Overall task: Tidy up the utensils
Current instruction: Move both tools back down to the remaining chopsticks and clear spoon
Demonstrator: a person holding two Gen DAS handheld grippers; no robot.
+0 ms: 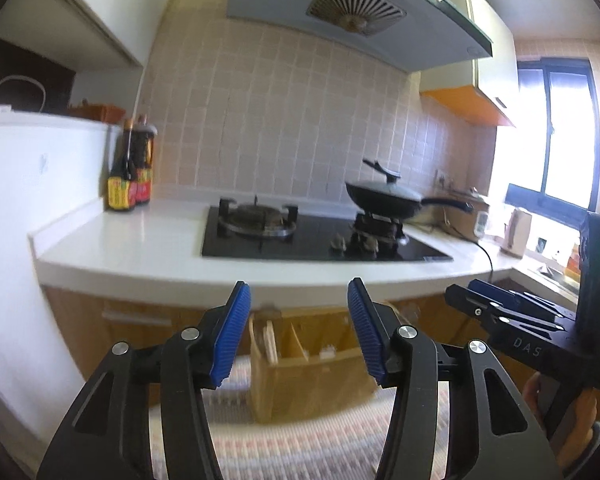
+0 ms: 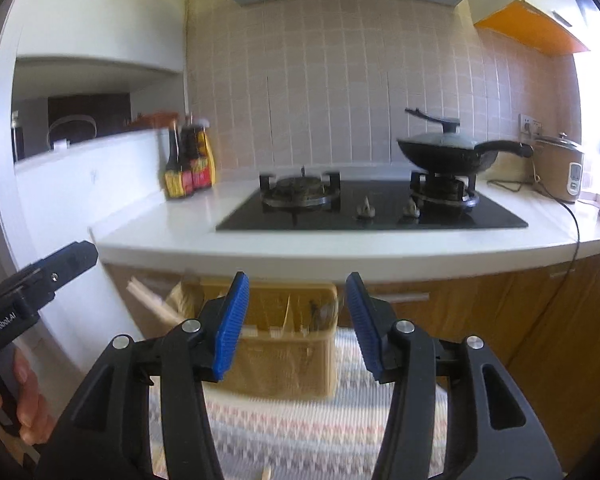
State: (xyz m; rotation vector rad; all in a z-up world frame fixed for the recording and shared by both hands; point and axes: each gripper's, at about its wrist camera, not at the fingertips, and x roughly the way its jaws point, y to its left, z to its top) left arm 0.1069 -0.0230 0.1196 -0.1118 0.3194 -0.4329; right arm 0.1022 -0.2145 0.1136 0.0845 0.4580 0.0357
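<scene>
- Left wrist view: left tongs [image 1: 299,328] standing partly open with blue pads [image 1: 231,336] apart, holding nothing.
- Lying just beyond and slightly below the gap: a tan utensil organizer [image 1: 308,376] with upright dividers, resting on a woven patterned mat [image 1: 300,440]; pale sticks, probably chopsticks [image 1: 270,340], leaning in its left compartment, the picture too blurred to be sure.
- Tongs not touching the organizer; open air showing between pads and box rim.
- Running across behind the box: the white worktop [image 1: 140,248] edge, with wooden cabinet fronts [image 1: 112,320] beneath it.
- Sitting on the worktop: black gas hob [image 1: 320,240], lidded wok [image 1: 384,196] on the right burner, sauce bottles [image 1: 130,172] at the left beside a white fridge [image 1: 28,200].
- Showing at the right edge: right tongs [image 1: 500,308], level with the left and well apart from it, gripped by a hand [image 1: 580,412].
- Right wrist view: right tongs [image 2: 298,324] likewise partly open, pads [image 2: 232,328] gripping nothing.
- Organizer [image 2: 284,344] lying straight ahead between and behind the pads, on the mat [image 2: 300,432]; dark utensils [image 2: 320,312] standing in its right compartment, chopsticks [image 2: 148,300] jutting past its left end.
- Worktop [image 2: 340,248] edge overhanging just behind the box, limiting room beyond it; free mat remaining in front.
- Rice cooker [image 2: 560,172] with trailing cord standing far right on the worktop.
- Left tongs [image 2: 60,264] entering at the left edge, a hand [image 2: 24,396] below it, clear of the organizer.
</scene>
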